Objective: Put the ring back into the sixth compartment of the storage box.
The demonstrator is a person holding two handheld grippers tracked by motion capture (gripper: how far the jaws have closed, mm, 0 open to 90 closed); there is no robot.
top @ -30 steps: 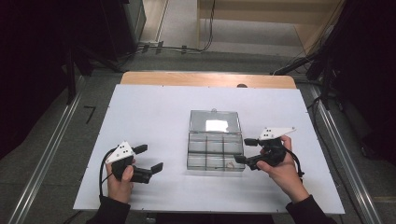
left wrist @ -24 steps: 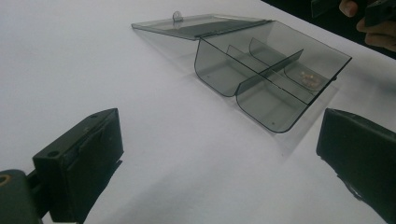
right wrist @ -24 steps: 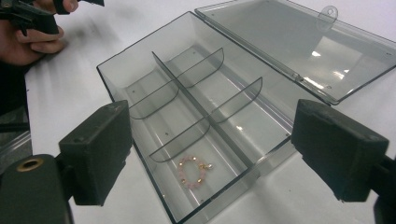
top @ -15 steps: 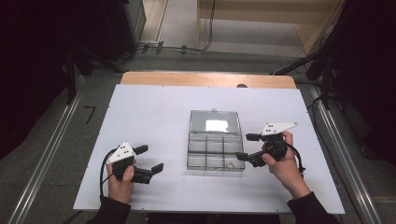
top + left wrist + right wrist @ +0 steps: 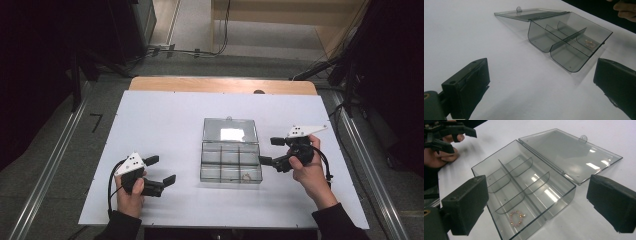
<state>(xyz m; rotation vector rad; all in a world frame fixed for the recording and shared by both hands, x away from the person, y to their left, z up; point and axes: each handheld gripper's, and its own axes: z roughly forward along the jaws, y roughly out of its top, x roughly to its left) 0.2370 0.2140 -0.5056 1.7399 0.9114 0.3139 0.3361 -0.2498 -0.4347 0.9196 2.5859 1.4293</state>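
Note:
A clear plastic compartment box (image 5: 231,162) sits mid-table with its lid (image 5: 230,131) folded back flat behind it. A small ring of pinkish beads (image 5: 517,218) lies in the compartment at the near right corner (image 5: 245,175), also visible from the left gripper view as the beads (image 5: 590,43). My right gripper (image 5: 268,151) hovers just right of the box, and its jaws have just been opening with nothing between them. My left gripper (image 5: 162,170) rests on the table left of the box, open and empty, pointing toward the box (image 5: 567,42).
A white sheet (image 5: 165,125) covers the table, with a wooden strip (image 5: 220,85) along its far edge. Metal rails (image 5: 50,165) run along both sides on the floor. Cables and dark equipment stand beyond the far edge.
The right gripper has edged slightly toward the far side beside the box, and its jaws stand a little wider. The left hand has kept still.

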